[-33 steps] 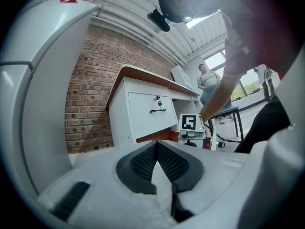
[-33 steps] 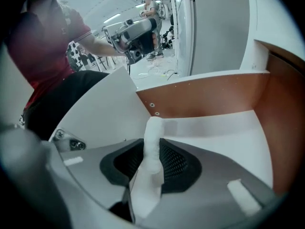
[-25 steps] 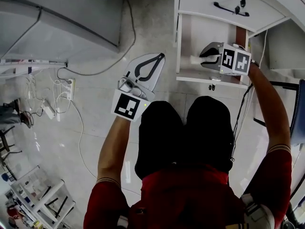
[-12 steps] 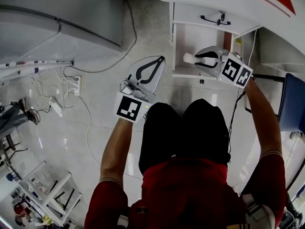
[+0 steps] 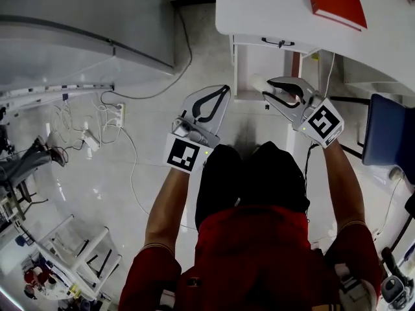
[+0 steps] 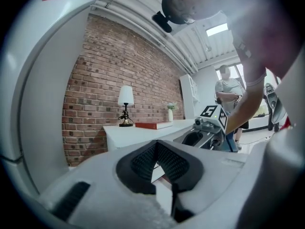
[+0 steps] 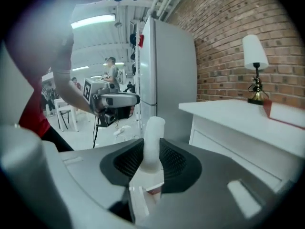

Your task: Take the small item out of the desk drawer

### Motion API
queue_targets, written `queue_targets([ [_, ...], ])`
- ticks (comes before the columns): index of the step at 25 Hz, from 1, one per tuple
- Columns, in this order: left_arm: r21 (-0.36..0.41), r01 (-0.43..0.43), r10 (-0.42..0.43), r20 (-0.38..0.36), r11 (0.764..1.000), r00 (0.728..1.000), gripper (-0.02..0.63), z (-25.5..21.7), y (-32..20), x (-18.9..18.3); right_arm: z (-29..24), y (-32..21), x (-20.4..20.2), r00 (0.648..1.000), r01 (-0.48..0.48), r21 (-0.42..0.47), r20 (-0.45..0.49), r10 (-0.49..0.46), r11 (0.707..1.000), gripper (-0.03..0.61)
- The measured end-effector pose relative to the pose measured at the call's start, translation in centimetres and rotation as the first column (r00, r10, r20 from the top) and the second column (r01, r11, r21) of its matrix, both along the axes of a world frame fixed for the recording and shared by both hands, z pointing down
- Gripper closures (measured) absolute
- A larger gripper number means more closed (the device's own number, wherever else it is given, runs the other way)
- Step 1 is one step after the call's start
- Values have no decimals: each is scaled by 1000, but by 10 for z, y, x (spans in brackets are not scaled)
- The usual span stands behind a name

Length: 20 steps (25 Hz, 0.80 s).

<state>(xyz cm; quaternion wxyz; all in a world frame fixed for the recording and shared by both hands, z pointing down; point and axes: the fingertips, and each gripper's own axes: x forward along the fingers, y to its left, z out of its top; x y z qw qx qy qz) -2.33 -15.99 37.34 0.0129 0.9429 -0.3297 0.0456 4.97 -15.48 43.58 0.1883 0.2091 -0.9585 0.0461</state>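
My right claw point(image 5: 271, 89) is clamped on the small white tube point(image 7: 152, 137), jaws partway apart around it. The tube stands up between the pads, held in the air just in front of the white desk point(image 5: 259, 11). My left claw point(image 5: 224, 91) is closed tip to tip, holding nothing.

Ceiling strip lights point(image 7: 93, 20) are flooding the room brightly, glaring off the glossy floor point(image 5: 84, 193); both gripper views are bending at dark, blurring edges.
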Motion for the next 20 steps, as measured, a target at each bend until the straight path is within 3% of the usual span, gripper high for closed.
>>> queue_targets([
  [6,-1,9,-9,-33,1000,999,611,-74,13,12,-90,15,13,981,-141,-13,131,141,990,462],
  [14,11,24,-24,-67,1000,997,611,-159,38,16,-193,45,22,940,-225,21,268,211,974,462],
  [20,38,19,-16,-72,999,997,611,-204,54,20,-241,65,35,899,-292,32,350,263,956,462],
])
